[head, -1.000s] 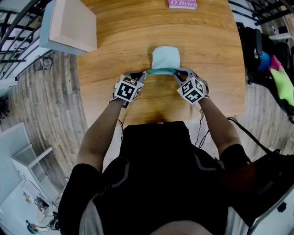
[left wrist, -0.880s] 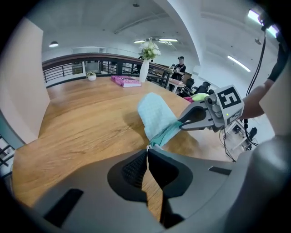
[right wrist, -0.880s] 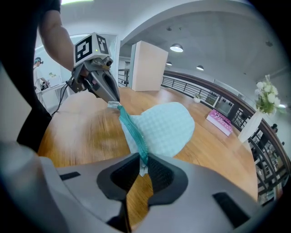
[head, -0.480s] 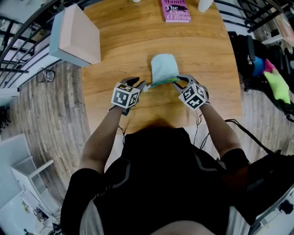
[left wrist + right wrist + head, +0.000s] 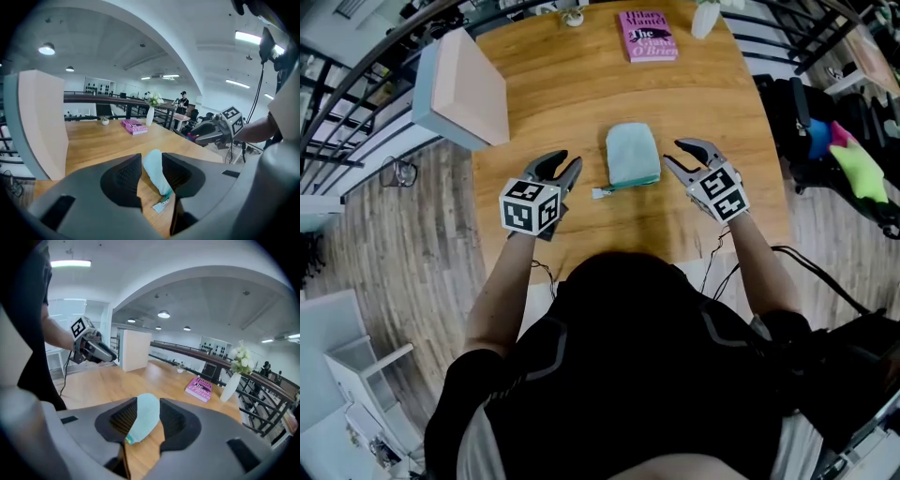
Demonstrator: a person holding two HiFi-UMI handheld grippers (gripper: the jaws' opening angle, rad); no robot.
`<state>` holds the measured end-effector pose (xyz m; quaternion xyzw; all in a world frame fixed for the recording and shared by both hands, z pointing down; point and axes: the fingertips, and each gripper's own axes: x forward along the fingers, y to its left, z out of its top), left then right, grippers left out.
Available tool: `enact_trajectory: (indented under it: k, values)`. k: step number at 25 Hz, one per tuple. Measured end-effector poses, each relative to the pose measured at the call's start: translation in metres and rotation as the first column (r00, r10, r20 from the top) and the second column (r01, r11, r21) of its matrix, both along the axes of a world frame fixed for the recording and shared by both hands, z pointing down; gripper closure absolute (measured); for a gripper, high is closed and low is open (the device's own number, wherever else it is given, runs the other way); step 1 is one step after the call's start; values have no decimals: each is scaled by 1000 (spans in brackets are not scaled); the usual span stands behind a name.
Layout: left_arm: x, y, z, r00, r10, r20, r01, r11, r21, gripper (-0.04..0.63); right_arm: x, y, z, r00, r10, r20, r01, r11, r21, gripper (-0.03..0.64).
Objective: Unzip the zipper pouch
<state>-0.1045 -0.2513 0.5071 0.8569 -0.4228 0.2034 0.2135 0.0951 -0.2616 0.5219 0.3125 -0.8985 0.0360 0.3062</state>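
Note:
A pale teal zipper pouch lies flat on the wooden table, its near edge showing a darker teal zipper and a small white pull tag at the left end. My left gripper hovers left of the pouch, apart from it, jaws opening with nothing between them. On the other side my right gripper is also clear of the pouch, jaws opening and empty. In the left gripper view the pouch and tag show beyond the jaws. The right gripper view shows the pouch beyond its jaws.
A pink book and a white vase sit at the table's far edge. A large white and pink box stands at the far left corner. Bags and bright cloth lie on the floor to the right.
Both grippers were shut on the pouch's near edge a second ago. They have let go, opened and drawn apart to either side. The pouch now rests on the table.

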Motion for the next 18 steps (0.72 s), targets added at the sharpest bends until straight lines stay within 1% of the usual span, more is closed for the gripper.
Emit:
enact_trajectory:
  k: [3, 6, 10, 15, 18]
  values:
    - [-7, -4, -41, 999, -22, -49, 26, 996, 80, 442, 5, -10, -49, 994, 41, 97, -47, 997, 56, 457]
    - [-12, -8, -85, 994, -32, -102, 48, 986, 158, 442, 8, -15, -94, 984, 54, 172, -73, 992, 107, 459]
    - [-23, -13, -138, 991, -63, -121, 94, 959, 268, 442, 14, -22, -146, 970, 74, 232, -115, 979, 170, 462]
    - [-31, -7, -178, 992, -74, -103, 104, 938, 331, 442, 23, -23, -203, 941, 102, 323, -186, 952, 242, 477]
    - [-37, -3, -203, 987, -99, -129, 142, 909, 391, 442, 31, -22, -234, 914, 120, 388, -235, 936, 263, 482]
